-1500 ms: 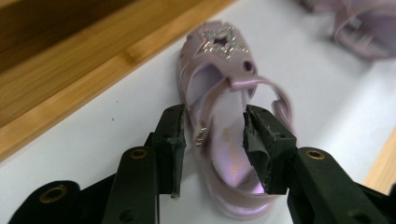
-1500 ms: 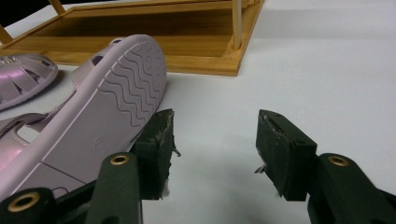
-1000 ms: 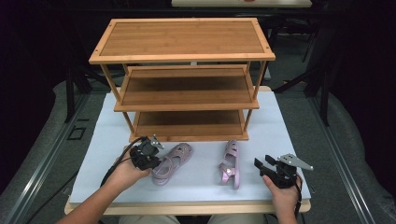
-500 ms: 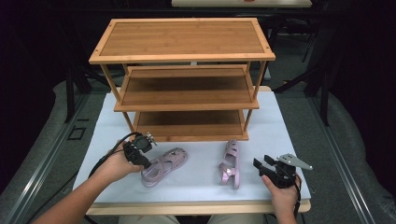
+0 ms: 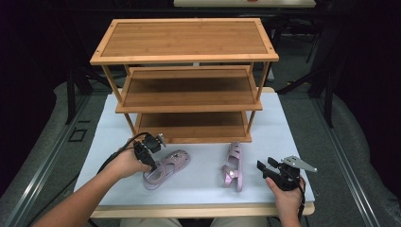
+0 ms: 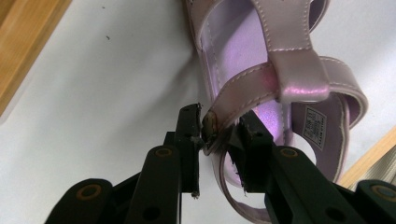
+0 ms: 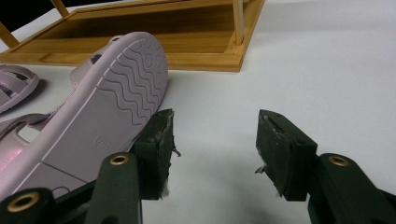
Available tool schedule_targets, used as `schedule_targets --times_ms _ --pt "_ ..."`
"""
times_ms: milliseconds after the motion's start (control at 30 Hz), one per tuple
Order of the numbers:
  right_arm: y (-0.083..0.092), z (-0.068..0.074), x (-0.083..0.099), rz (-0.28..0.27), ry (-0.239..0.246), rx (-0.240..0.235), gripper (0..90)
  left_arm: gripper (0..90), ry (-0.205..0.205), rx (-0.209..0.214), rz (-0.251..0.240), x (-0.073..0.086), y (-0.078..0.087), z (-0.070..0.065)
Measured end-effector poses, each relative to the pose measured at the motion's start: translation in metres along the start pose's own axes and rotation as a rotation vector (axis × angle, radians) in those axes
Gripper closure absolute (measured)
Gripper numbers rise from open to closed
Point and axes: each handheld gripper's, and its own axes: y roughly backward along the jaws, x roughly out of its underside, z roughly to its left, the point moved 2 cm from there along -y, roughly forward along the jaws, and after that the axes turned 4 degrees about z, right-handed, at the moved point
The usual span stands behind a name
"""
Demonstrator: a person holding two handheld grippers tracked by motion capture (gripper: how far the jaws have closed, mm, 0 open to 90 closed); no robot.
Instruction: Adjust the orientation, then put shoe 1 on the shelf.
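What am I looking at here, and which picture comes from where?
A person sits at a table with a hand-held two-finger tool in each hand. The high view looks down from above; the other two come from cameras riding on each tool. On the table stand a three-tier wooden rack and two pink sandals. The left gripper has the back strap of the left sandal between its fingers, which have just been opening; the pads look clear of it. The right gripper is open, beside the right sandal, which lies on its side.

White table [image 5: 293,127], bamboo three-tier rack [image 5: 187,45], grey floor [image 5: 359,156], dark surroundings
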Motion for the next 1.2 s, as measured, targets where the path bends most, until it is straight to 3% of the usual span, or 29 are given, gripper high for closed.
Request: schedule_targets --times_ms 233,667,833,1000,1067,1100,1133,1200 --pt "0.0 0.0 0.0 0.004 0.002 0.002 46.3 77.7 -0.034 -0.035 0.043 -0.005 -0.005 -0.002" --pt "0.0 0.0 0.0 -0.006 -0.001 -0.002 46.3 81.7 -0.049 -0.053 0.043 -0.004 -0.005 0.001" --pt "0.0 -0.001 0.0 -0.004 -0.004 -0.002 46.2 82.4 -0.031 -0.025 -0.005 -0.001 -0.004 0.002" --pt "0.0 -0.001 0.0 -0.006 -0.01 -0.005 46.2 82.6 -0.039 -0.027 -0.029 0.002 -0.004 0.001" --pt "0.0 -0.001 0.0 -0.011 -0.014 -0.008 46.2 82.6 -0.035 -0.029 -0.065 0.004 -0.003 0.002" --pt "0.0 -0.001 0.0 -0.008 -0.009 -0.004 46.2 82.8 -0.011 -0.014 -0.107 0.007 -0.003 0.002" --pt "0.001 -0.001 0.0 -0.009 -0.012 -0.004 46.2 82.8 -0.011 -0.014 -0.107 0.007 -0.003 0.002" --pt "0.001 -0.001 0.0 -0.004 -0.013 0.0 46.2 82.9 0.023 0.008 -0.166 0.012 -0.002 0.005"
